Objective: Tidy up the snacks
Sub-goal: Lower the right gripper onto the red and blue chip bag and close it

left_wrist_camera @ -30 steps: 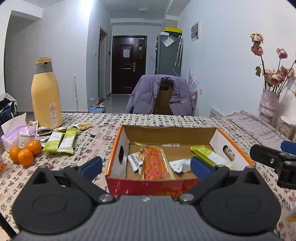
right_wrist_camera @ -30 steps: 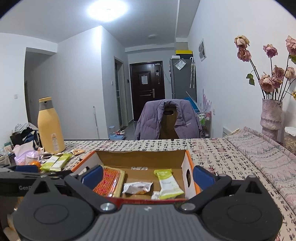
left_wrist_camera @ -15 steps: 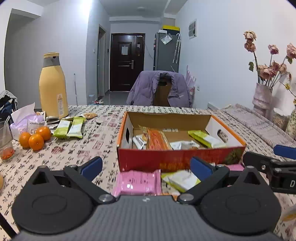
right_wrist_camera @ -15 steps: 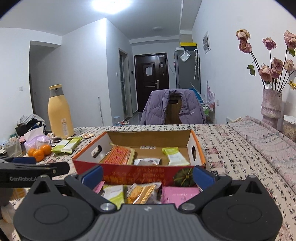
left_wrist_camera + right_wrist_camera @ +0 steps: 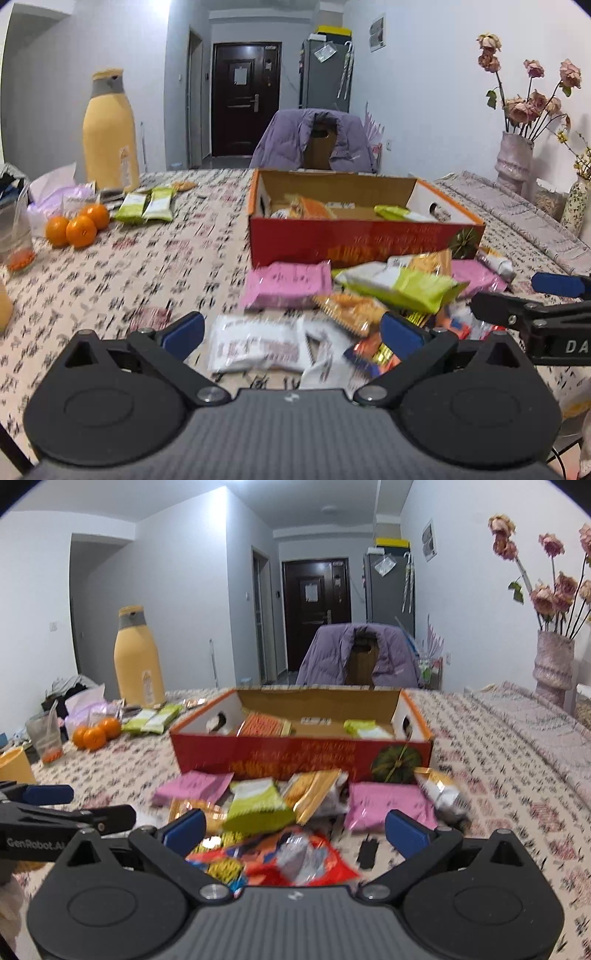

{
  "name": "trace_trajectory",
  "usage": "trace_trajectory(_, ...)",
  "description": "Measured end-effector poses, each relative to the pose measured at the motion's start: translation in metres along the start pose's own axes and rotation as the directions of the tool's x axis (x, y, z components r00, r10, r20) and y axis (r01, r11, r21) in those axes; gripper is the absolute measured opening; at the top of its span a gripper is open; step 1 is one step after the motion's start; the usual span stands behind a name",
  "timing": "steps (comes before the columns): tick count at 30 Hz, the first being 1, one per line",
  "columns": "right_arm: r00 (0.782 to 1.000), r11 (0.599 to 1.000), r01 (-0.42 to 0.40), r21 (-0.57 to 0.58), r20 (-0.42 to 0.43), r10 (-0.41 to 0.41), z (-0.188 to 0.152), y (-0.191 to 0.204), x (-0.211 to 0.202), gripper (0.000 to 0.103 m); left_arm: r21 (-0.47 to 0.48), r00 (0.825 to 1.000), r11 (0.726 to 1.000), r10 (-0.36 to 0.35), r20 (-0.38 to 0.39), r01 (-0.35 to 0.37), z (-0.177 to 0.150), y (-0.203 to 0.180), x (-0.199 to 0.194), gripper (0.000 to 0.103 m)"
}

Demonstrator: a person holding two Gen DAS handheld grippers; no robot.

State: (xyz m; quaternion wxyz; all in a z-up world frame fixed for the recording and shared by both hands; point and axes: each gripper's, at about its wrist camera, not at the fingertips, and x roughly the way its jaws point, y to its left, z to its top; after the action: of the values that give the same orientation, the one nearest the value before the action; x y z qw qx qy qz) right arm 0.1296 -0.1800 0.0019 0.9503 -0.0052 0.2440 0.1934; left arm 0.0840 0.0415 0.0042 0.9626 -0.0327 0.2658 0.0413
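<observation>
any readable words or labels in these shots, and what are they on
"GenRobot.AI" on the side of the left gripper, seen from the right wrist camera.
"DA", cut off by the frame edge, on the right gripper, seen from the left wrist camera.
Print on the red box front, the snack packets and the yellow bottle label is too blurred to read.

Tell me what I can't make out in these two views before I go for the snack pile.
- Print on the white packet: motion blur, left wrist view.
- Box floor near its front wall: hidden by that wall, both views.
- Pile's near edge: behind the right gripper body, right wrist view.
- Small black item: too blurred to identify.
</observation>
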Motion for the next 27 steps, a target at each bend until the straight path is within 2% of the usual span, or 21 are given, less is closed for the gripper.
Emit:
trace_trajectory(10,0.995,0.999,0.021,-0.037,-0.1,-0.024,-0.017,0.03,0.036,0.103,-0.03,0.999,0.999,0.033,-0.024,-0.034,-0.01,0.023,0.001,0.103)
trace_trajectory(14,0.993,0.996,0.043,-0.074,-0.104,-0.05,-0.024,0.035,0.041,0.103,-0.034,0.999,0.999,0.022,-0.034,-0.023,-0.011,0.022,0.004,0.103)
trace_trajectory(20,0.995,0.996,0.032,-0.085,-0.09,-0.04,-0.029,0.032,0.039,0.103,-0.041,0.999,0.999,0.011,-0.048,-0.013,-0.013,0.021,0.006,0.103)
trace_trajectory(27,0.995,1.0,0.004,-0.016,-0.095,-0.006,-0.036,0.018,0.038,0.103,-0.056,0.999,0.998,0.016,-0.052,-0.019,-0.014,0.023,0.006,0.103)
